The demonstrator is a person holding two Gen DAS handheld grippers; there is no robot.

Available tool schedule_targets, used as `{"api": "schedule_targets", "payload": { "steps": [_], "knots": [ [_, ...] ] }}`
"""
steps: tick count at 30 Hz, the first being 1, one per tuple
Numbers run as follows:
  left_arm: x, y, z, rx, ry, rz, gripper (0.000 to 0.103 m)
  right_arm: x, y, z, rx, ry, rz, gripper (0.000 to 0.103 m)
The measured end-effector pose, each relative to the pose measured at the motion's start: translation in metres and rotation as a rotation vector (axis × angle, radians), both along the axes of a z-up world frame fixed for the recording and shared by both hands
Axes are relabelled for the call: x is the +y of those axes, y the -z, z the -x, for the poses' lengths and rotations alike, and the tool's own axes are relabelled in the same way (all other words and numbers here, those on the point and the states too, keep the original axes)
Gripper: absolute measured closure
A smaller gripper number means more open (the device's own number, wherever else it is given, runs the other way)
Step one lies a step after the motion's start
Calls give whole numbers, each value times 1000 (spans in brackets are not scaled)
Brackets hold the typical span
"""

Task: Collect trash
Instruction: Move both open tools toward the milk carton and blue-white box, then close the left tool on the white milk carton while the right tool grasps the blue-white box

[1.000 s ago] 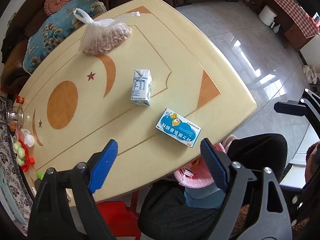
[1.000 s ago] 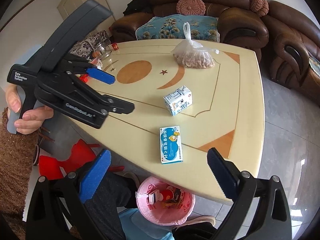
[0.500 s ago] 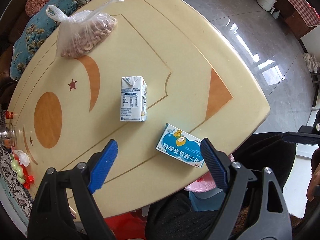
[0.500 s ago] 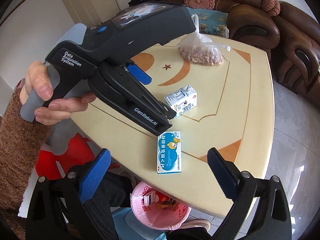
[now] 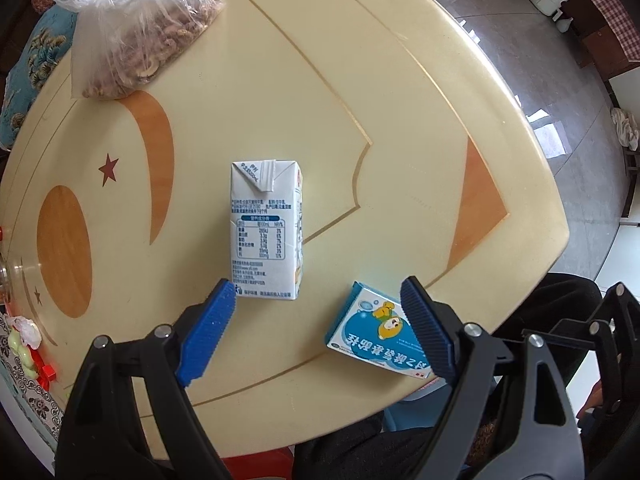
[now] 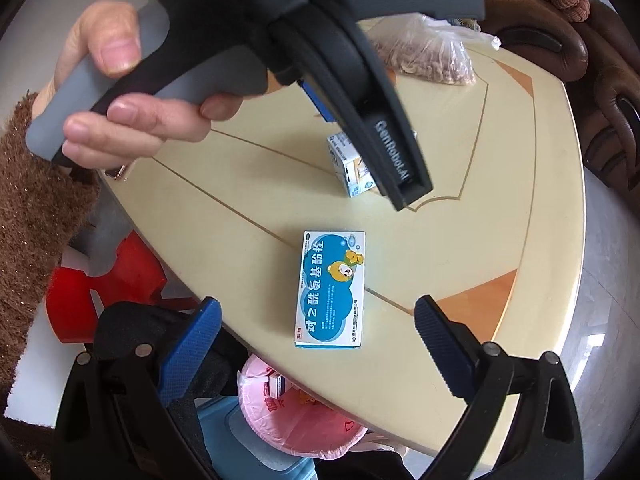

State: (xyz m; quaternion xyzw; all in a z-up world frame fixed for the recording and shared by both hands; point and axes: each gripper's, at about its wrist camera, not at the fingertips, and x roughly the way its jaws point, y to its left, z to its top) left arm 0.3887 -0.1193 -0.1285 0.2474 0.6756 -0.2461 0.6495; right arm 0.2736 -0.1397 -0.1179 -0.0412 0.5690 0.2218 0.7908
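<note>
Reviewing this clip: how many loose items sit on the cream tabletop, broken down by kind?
White milk carton, upright: 1
Blue-and-white flat medicine box, lying flat: 1
Clear plastic bag of nuts, tied: 1
Total: 3
Small things at the table's far edge are too cropped to count. Both grippers hover with jaws open, holding nothing.

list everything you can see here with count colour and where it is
milk carton: 1, white and blue, upright mid-table
medicine box: 1, blue and white, flat near table's front edge
bag of nuts: 1, clear plastic, far side of table
table: 1, cream with orange inlays
trash bin: 1, pink liner, on floor below table edge
stool: 1, red, beside table
sofa: 1, brown, behind table
left gripper: 1, black, blue pads, open, above carton
right gripper: 1, black, blue pads, open, above medicine box
</note>
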Motion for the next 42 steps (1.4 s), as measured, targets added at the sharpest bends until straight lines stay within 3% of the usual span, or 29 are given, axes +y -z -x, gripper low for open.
{"api": "schedule_targets", "payload": {
  "steps": [5, 11, 26, 31, 33, 36, 42],
  "knots": [
    [1, 17, -14, 21, -6, -3, 21, 14, 39, -9, 36, -37, 79, 8],
    [3, 31, -28, 40, -8, 2, 19, 23, 72, -16, 73, -56, 94, 8],
    [-8, 67, -34, 59, 11, -27, 19, 21, 108, -24, 96, -62, 129, 8],
    [-8, 75, -32, 60, 5, -59, 36, 23, 112, -21, 55, -68, 180, 12],
    [-8, 80, -32, 65, -5, -77, 43, 27, 112, -18, 17, -75, 223, 21],
    [-7, 86, -32, 69, -20, -102, 58, 29, 108, -14, -14, -83, 210, 39],
    [-1, 83, -30, 47, -49, -105, 59, 26, 105, -14, -15, -67, 209, 42]
  ]
}}
